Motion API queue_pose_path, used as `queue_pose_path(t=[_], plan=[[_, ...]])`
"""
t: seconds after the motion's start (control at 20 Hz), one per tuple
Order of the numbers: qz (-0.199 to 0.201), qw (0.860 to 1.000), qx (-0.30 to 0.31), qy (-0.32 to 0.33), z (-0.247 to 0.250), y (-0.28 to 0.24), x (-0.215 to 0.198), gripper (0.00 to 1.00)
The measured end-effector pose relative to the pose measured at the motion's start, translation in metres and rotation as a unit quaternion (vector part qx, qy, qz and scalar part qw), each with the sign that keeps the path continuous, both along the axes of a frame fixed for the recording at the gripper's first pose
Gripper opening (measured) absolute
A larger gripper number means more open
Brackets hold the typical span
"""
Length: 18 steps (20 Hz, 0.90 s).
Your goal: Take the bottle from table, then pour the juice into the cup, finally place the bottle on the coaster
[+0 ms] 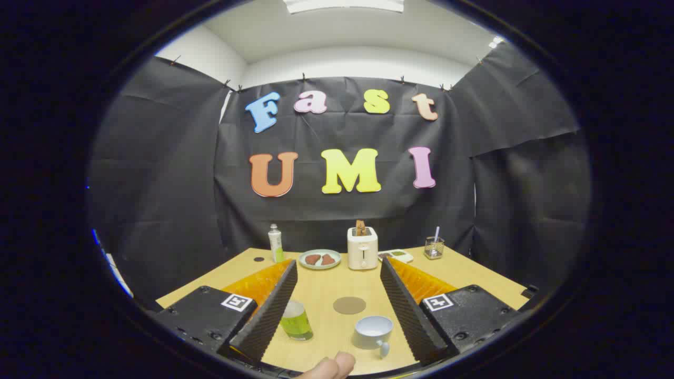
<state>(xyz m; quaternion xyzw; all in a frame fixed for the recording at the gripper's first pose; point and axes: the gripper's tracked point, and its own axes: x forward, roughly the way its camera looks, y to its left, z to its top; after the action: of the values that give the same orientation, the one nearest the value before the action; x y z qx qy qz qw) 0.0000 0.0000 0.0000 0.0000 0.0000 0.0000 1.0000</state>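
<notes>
A: Hand-held gripper [337, 308] spread wide, pinching nothing, hovering low over the near end of the desk [321, 295].

B: And the bottle?

A: Standing upright just inside the left finger, partly hidden behind it. Bottle [296, 319] clear, with green juice in the lower part. Not touched by either finger, as far as can be told.

B: Cup and coaster?

A: Cup [373, 331] pale, handle toward the camera, sitting just inside the right finger. Looks empty, though hard to be sure of the bottom. Coaster [349, 305] round and brown, bare, lying between the 2 fingers and a little beyond both cup and bottle.

B: So how far along?

A: Barely begun, by the look of it. 0 of 3 steps done: bottle not grasped, no juice visible in the cup, nothing on the coaster. Left to do: shift left to centre on the bottle, close, lift, tilt over the cup, then set down on the coaster.

B: Anything else on the desk?

A: Farther back: toaster [362, 247] with bread in it, plate [319, 259], tall white tube [275, 243], small wire holder [434, 247]. All well apart from the working area. Fingertip [331, 368] of a person at the very near edge.
</notes>
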Motion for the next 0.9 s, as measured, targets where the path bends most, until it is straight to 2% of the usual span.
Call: queue_pose_path(t=[0.6,0.9], plan=[[0.007,1.0,-0.006,0.01,-0.015,0.026,0.01,1.0],[-0.012,1.0,-0.011,0.023,-0.045,0.037,0.034,1.0]])
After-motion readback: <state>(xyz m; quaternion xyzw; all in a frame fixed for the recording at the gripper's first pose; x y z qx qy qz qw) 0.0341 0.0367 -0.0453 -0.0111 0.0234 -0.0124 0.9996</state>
